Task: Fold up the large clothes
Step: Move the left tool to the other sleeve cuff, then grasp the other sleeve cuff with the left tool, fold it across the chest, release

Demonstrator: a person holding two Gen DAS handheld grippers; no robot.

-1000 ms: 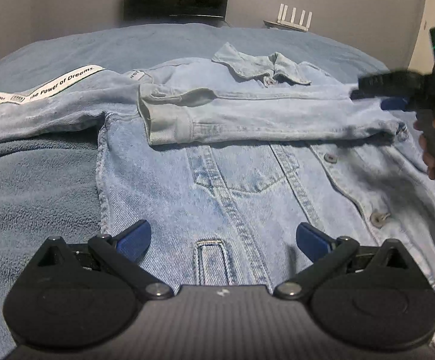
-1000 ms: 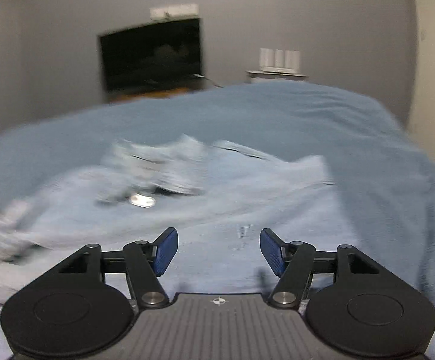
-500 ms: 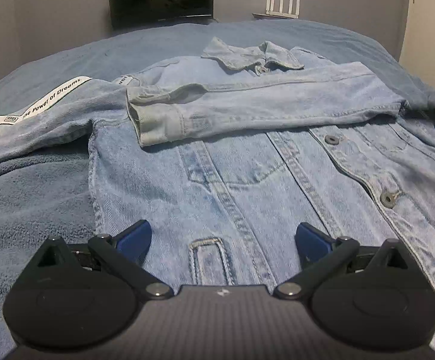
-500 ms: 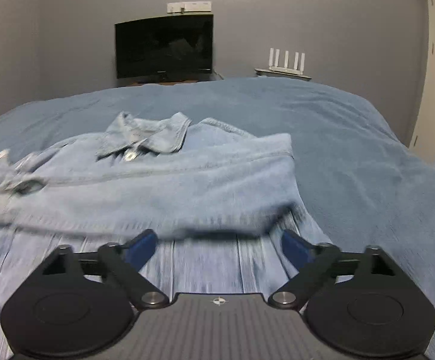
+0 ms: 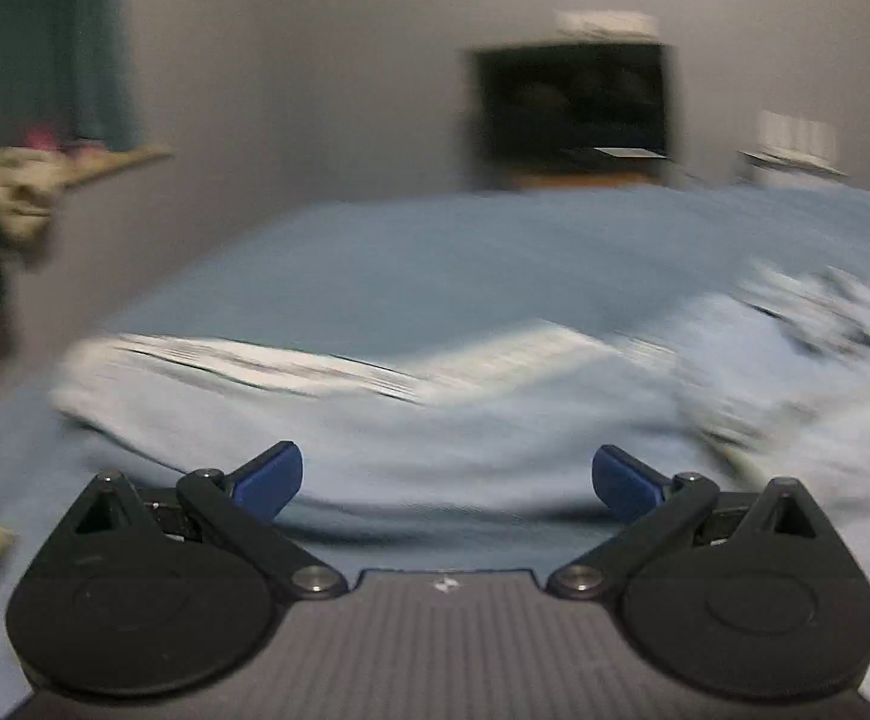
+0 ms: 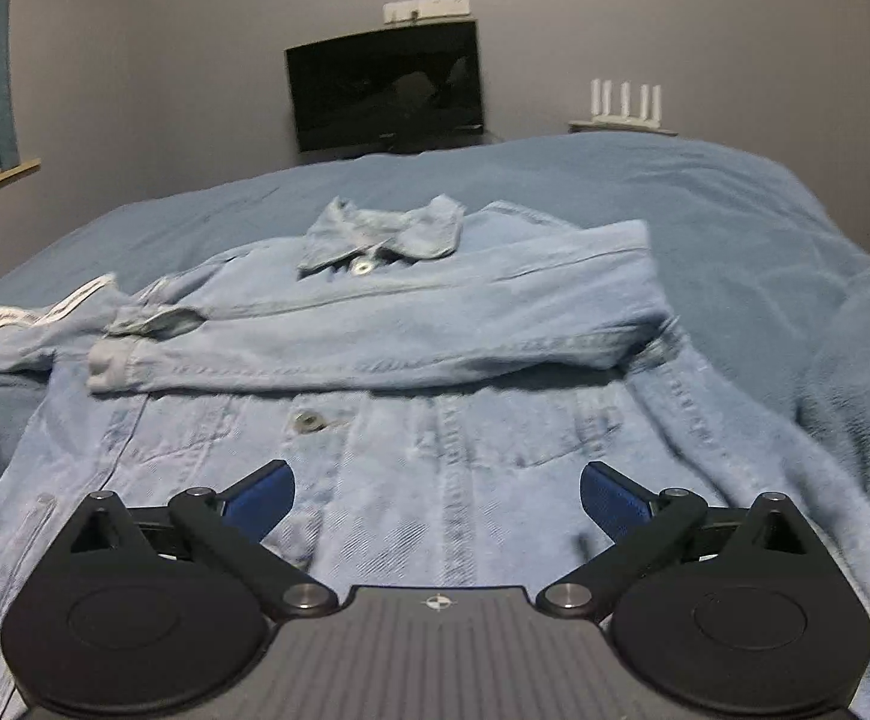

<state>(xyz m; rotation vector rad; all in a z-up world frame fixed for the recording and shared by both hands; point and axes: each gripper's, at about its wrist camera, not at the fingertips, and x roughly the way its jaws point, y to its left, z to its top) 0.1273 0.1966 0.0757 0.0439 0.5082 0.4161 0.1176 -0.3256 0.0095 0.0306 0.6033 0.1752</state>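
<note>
The denim jacket (image 6: 411,372) lies face up mid-bed (image 6: 735,210); one sleeve (image 6: 375,342) is folded across its chest, the other (white-striped) still out toward the bed's left edge. Left gripper (image 5: 447,477) and right gripper (image 6: 438,492) both gape, holding nothing

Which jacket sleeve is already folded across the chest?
The plain sleeve, its cuff pointing left. The sleeve with the white printed stripe lies stretched out left.
</note>
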